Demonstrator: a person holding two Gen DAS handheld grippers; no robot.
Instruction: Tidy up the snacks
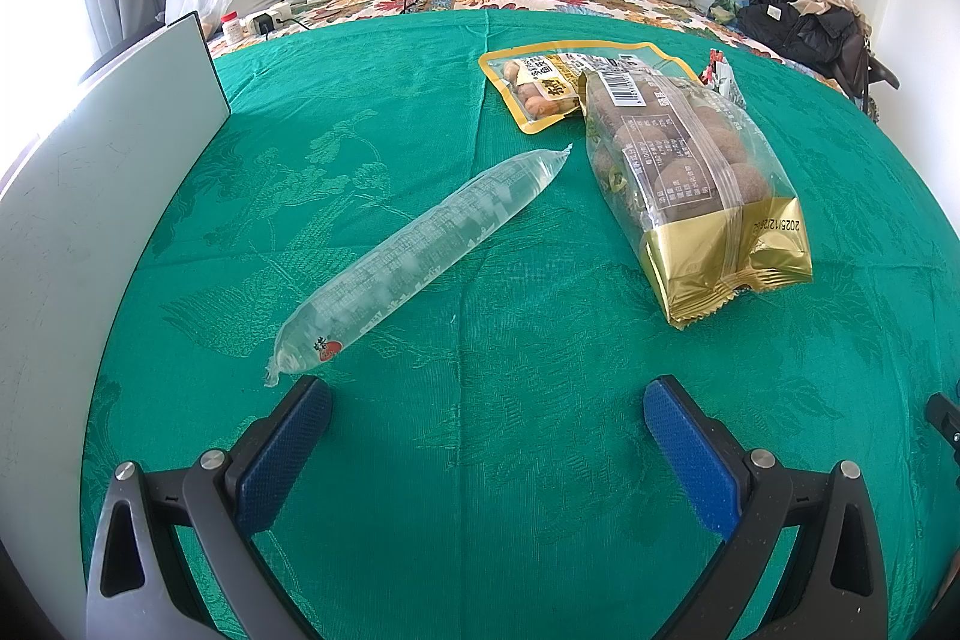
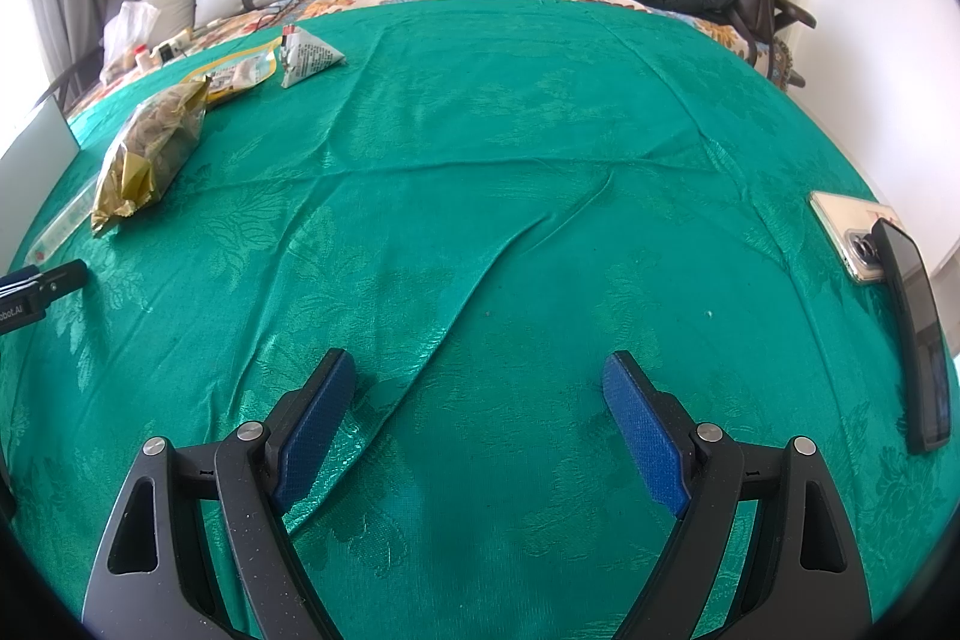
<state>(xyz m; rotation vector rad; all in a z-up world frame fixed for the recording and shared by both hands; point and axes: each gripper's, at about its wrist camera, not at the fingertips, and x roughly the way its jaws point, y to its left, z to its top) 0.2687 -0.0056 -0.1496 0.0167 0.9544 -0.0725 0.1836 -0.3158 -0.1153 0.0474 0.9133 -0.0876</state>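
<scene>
Four snacks are laid loose on the green cloth [image 1: 420, 460], awaiting sorting: clear tube [image 1: 420, 244], gold bag [image 1: 690, 178], yellow pouch [image 1: 540, 91], triangular packet [image 2: 309, 55]; left claw [image 1: 486, 418] and right claw [image 2: 477, 385] are held open, empty.

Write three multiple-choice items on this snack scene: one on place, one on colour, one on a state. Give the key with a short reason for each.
1. Where does the long clear tube packet lie?
A. on the pillows
B. on the cloth, left of the gold-bottomed bag
C. inside a box

2. What colour is the cloth under the snacks?
A. red
B. white
C. green

3. How does the left claw stand?
A. open and empty
B. shut on the tube packet
C. shut on a phone

Key: B, the tube packet rests on the cloth beside the bag; C, the cloth is green throughout; A, only cloth shows between its blue pads.
</scene>
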